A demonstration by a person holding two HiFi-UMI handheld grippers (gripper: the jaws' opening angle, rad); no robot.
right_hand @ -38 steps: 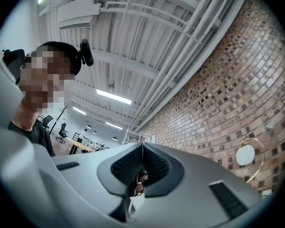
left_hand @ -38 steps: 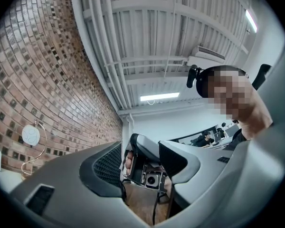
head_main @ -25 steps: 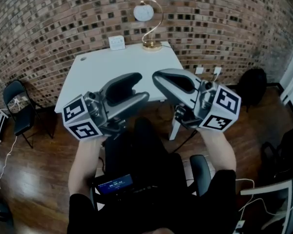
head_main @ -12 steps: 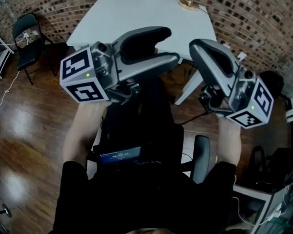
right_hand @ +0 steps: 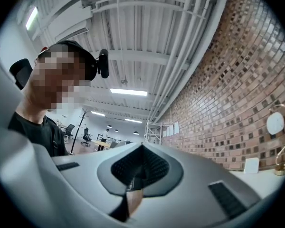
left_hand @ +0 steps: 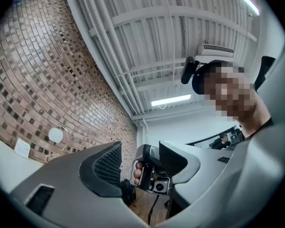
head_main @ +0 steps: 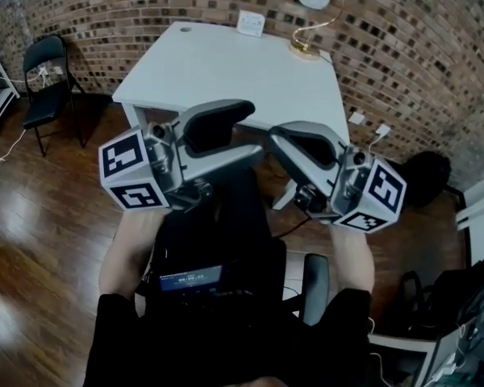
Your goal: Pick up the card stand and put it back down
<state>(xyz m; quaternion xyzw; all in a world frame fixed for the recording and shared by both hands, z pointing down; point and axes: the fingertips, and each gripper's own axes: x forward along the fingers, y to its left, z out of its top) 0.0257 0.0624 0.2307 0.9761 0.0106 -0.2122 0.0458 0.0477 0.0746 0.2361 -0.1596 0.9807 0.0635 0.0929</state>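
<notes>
Nothing of the task looks done yet. The card stand [head_main: 251, 23] sits untouched at the far edge of the white desk [head_main: 218, 71], by the brick wall. Both tools hover well short of it: the left tool [head_main: 250, 131] is wide and empty, and the right tool [head_main: 284, 139] is closed on nothing.

The card stand [head_main: 250, 23], a small white rectangular piece with faint dark print on its face, is standing upright at the far edge of the white table [head_main: 218, 71], close against the brick wall [head_main: 145, 6]. It is sitting near the gold lamp base [head_main: 304, 52], to its left and not touching it.
</notes>
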